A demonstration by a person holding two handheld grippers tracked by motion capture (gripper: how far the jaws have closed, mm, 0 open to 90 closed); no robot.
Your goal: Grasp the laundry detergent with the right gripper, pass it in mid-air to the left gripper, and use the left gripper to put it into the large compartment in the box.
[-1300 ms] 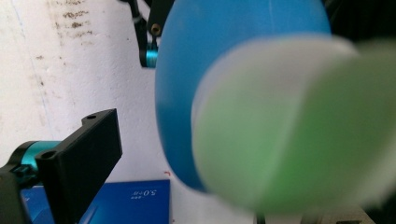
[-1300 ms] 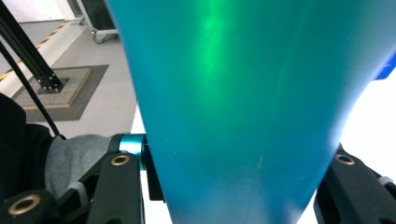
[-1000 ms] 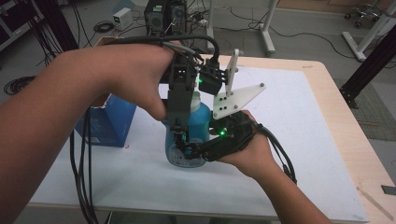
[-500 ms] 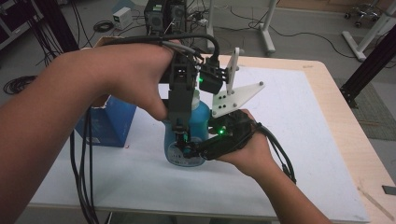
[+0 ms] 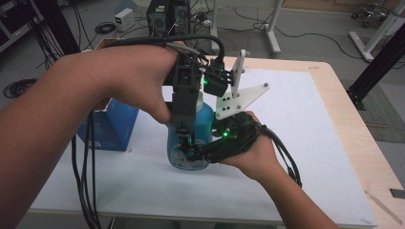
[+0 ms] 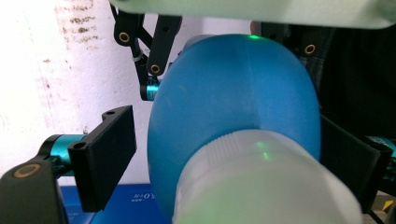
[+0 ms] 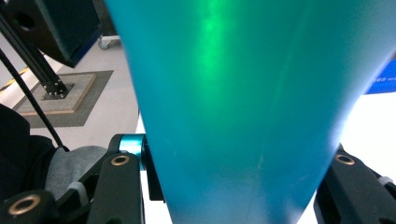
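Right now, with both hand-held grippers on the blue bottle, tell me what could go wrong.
1. The left hand-held gripper has just been closing around the white cap, but a gap shows at its left pad; turning now could slip.
2. The right hand-held gripper clamps the blue bottle low on its body; a hard pull from above might tip it.
3. Cables trail past the blue box and could drag it.

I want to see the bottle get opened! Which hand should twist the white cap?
Probably the left. Its hand-held gripper comes down over the blue bottle, jaws either side of the white cap and just closing in. The right hand-held gripper is clamped on the body, steadying it.
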